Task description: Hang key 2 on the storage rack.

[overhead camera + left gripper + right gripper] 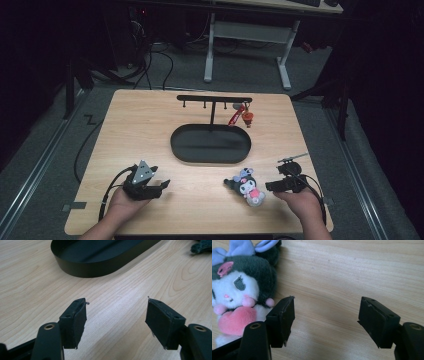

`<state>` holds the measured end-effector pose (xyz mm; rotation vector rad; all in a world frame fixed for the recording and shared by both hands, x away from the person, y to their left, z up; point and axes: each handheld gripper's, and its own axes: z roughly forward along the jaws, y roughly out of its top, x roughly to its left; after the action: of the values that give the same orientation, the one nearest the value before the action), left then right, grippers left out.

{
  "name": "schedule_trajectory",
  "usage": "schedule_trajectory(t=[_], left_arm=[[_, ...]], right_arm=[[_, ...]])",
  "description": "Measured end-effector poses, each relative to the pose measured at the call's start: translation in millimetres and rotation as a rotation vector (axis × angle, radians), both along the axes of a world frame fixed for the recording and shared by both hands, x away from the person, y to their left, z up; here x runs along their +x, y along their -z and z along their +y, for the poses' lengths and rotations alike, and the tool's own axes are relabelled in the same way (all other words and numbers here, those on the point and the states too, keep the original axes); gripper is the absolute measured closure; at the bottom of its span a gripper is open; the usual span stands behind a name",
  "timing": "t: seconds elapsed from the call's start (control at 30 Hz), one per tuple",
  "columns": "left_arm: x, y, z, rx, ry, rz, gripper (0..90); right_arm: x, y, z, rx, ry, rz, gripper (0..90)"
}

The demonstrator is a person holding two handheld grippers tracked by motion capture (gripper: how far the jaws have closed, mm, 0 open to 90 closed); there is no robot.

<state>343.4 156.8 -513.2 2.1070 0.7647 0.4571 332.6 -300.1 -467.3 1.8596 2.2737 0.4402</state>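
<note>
At the bottom of the high view, the person's two forearms come in over the near edge of the light wooden bench (150,130). The left tool (165,184), black with a grey three-cornered plate on top, sits at the lower left of the frame in the left hand (121,204), low over the wood. In the left gripper view its jaws stand spread, with bare bench grain between the pads and nothing gripped.

The right tool (268,187) lies at the lower right of the high view in the right hand (300,202), pointing toward the frame's left. In the right gripper view its jaws are also spread, with only wood between them.

The small plush doll with a black hood, white face, lilac bow and pink heart (246,185) lies on the bench just left of the right tool's tips in the high view. In the right gripper view the doll (239,295) fills the left side of the frame, just outside the left-hand jaw; whether it touches that jaw I cannot tell.

Farther off, at the centre of the high view, sits a black oval metal tray (176,145), whose near wall crosses the top of the left gripper view (82,268). Behind it rises a black T-shaped hook stand (214,100), with a red key strap and charm (241,116) hanging at its right end.
</note>
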Motion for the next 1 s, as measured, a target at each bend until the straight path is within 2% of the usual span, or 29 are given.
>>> schedule_trajectory(t=[0.2, 0.4, 0.57, 0.67, 0.77, 1.0], left_arm=[[-1.6, 1.3, 2.3, 0.013, -0.001, 0.001, 32.7], [-1.2, 0.9, 5.9, -0.001, -0.004, 0.033, 34.5], [-1.4, 1.8, 4.0, 0.002, 0.006, 0.038, 34.5], [-2.6, 1.7, 2.5, 0.009, 0.015, 0.036, 34.0], [-3.5, 0.3, 2.6, 0.005, 0.017, 0.029, 33.8], [-4.2, 1.3, 1.9, 0.021, 0.019, 0.029, 33.5]], right_arm=[[2.0, -5.4, 5.5, -0.018, -0.020, 0.013, 31.8], [6.3, -18.2, 10.4, -0.026, -0.060, 0.018, 34.2], [5.6, -32.3, 19.6, -0.015, -0.077, 0.015, 32.8], [4.3, -38.7, 27.0, -0.011, -0.089, 0.027, 29.0], [2.2, -40.4, 36.6, 0.007, -0.093, 0.053, 22.7], [-1.5, -35.1, 60.2, -0.030, -0.177, 0.093, 20.5]])
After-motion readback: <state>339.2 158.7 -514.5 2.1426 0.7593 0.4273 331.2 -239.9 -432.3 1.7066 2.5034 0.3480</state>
